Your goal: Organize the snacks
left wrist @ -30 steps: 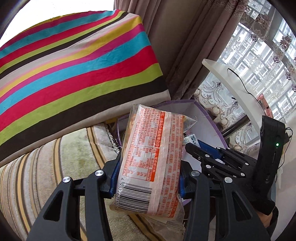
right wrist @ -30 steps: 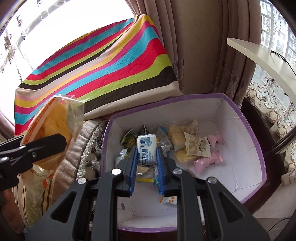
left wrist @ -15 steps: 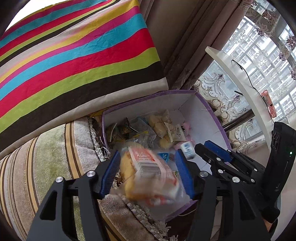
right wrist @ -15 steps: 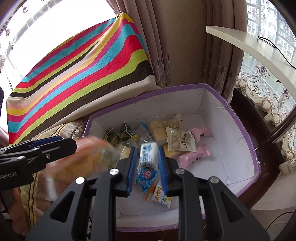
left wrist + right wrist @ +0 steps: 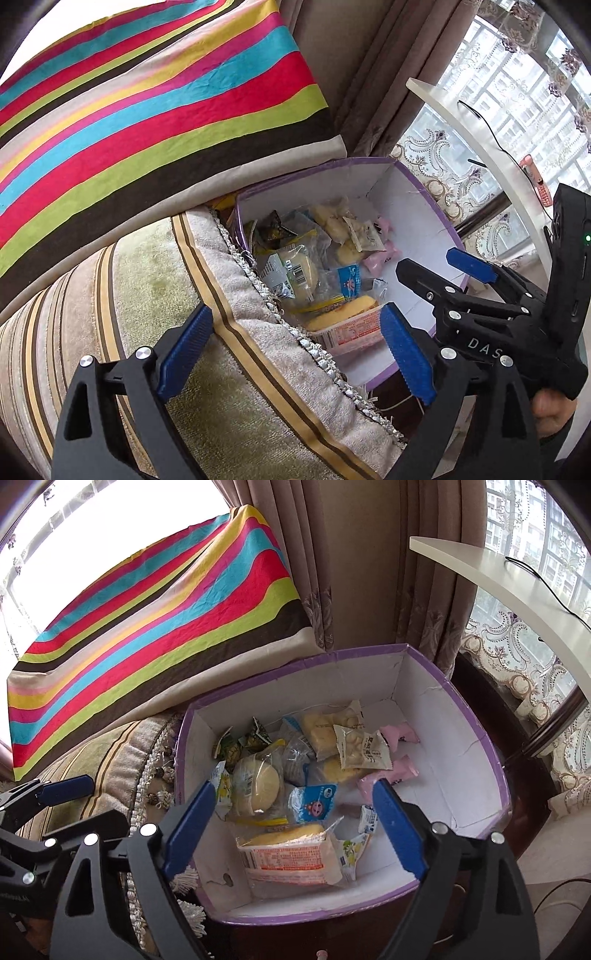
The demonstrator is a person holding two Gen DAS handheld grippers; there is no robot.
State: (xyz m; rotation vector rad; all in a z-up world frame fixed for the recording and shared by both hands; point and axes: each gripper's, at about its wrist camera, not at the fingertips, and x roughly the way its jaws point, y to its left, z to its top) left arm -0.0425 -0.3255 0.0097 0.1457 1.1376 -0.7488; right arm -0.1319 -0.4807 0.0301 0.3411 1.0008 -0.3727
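A purple-rimmed white box (image 5: 476, 716) beside the sofa holds several wrapped snacks. The orange-printed bread pack (image 5: 291, 860) lies at the box's near end, also seen in the left wrist view as the bread pack (image 5: 347, 328). A small blue-and-white pack (image 5: 367, 819) rests just right of it. My right gripper (image 5: 295, 786) hangs above the box, jaws opening wide, nothing between them. My left gripper (image 5: 297, 310) hovers over the box's left edge and the sofa arm, jaws opening too and empty. Each view shows the other gripper: right gripper (image 5: 428, 260), left gripper (image 5: 99, 801).
A striped cushion (image 5: 147, 110) leans behind the box's left side. The fringed sofa arm cover (image 5: 240, 332) borders the box on the left. Brown curtains (image 5: 369, 572) and a white shelf (image 5: 498, 576) with a cable stand behind and to the right. A hand (image 5: 550, 410) grips the right tool.
Both grippers opened. The orange bread pack fell from the left gripper into the box's near end, and the small blue-and-white pack dropped from the right gripper beside it.
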